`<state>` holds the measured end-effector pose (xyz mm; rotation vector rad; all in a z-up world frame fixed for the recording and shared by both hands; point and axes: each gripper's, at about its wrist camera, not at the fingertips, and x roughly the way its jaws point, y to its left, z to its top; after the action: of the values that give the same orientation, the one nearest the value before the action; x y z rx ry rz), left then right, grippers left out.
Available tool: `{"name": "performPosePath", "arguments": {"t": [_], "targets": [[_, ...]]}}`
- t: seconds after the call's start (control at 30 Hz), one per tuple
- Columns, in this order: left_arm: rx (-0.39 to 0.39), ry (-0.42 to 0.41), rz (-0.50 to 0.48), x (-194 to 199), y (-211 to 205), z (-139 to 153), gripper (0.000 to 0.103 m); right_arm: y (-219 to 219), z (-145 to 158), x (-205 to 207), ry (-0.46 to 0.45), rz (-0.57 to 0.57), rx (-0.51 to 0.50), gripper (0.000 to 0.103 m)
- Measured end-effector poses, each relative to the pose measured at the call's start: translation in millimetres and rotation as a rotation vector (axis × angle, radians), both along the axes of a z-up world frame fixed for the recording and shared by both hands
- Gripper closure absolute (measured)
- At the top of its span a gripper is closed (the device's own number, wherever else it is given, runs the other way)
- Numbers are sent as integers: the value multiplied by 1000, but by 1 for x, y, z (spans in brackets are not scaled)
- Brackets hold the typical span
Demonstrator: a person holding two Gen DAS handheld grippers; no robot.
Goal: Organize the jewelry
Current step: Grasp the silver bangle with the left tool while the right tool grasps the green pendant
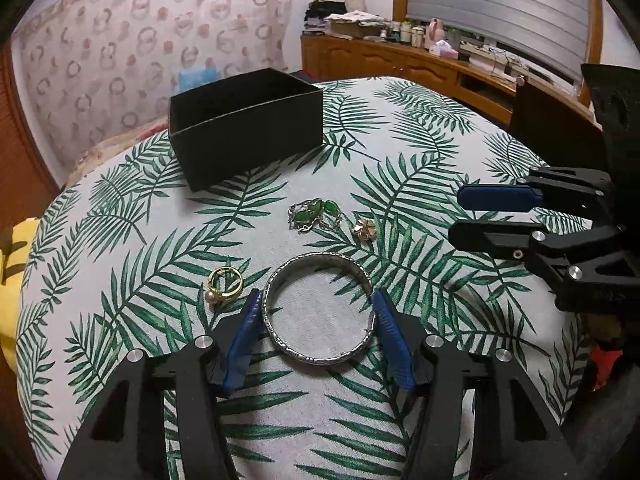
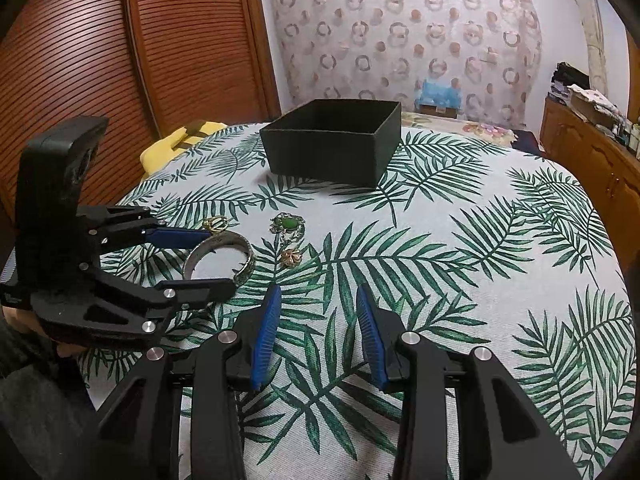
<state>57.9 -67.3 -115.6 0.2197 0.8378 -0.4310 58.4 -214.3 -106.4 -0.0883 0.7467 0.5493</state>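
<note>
Left wrist view, left to right: a gold ring (image 1: 225,285) with a pearl lies on the leaf-print counter (image 1: 420,152), just beside the left hand-held gripper (image 1: 316,322). Its blue pads (image 1: 244,340) bracket a silver bangle (image 1: 320,308) lying flat, touching or nearly touching its sides; a firm grip cannot be told. Beyond stand a black box (image 1: 244,128), a green brooch (image 1: 314,214) and a small flower charm (image 1: 365,228). The right hand-held gripper (image 1: 456,216) hovers at far right, narrowly parted, holding nothing.
</note>
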Motion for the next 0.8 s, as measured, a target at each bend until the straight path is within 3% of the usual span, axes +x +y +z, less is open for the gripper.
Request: {"name": "performPosePath", "arguments": {"t": [0.43,0.8], "targets": [[-80,-47,83,-12,34,17,49,17,4,4,7,55,-65,62],[-126,-79,141,-14,57,26,49,63,8,50,18,158,-171,62]]}}
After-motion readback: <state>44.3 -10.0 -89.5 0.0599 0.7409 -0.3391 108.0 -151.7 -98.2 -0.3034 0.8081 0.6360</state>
